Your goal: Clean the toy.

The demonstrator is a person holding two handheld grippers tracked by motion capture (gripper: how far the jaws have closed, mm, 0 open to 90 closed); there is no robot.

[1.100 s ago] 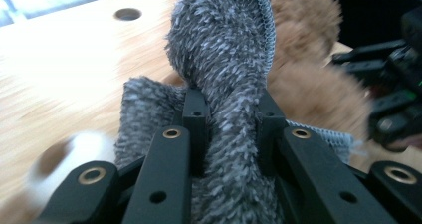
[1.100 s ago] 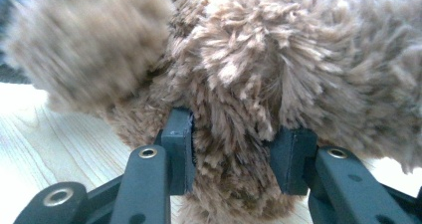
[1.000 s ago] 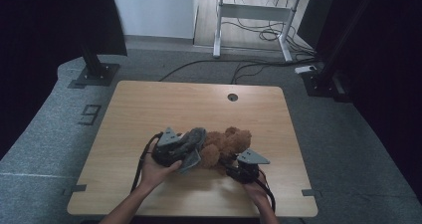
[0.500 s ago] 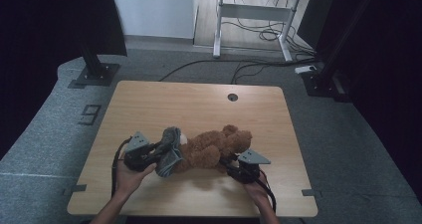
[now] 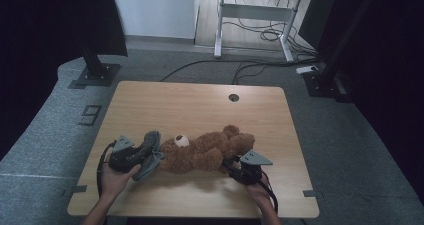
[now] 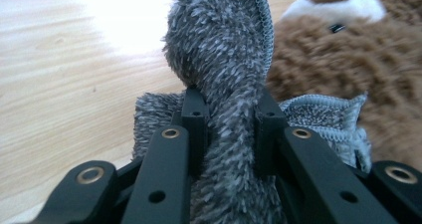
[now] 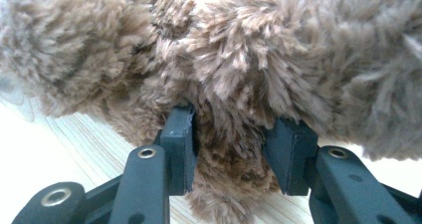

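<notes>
Teddy bear, brown and shaggy, lay stretched on its back across the near half of the wooden tabletop, white muzzle turned up, head toward the person's left. Right at the bear's head sat a grey fuzzy cloth, bunched against the crown and touching it. And the left tongs had it! Seen along the left gripper view, both black jaws were clamped on a thick fold of that grey cloth, pile bulging up between them, the bear's face just beyond. The left hand gripped the tool from beside the bear's head, near the tabletop's front edge.

Over at the bear's other end, the right tongs had come in low under the legs. In the right gripper view the jaws pinched a tuft of brown fur, bear body looming above, wood grain showing beneath. The right hand sat just behind the bear's feet. A round cable hole lay well beyond the bear, toward the far edge.
</notes>
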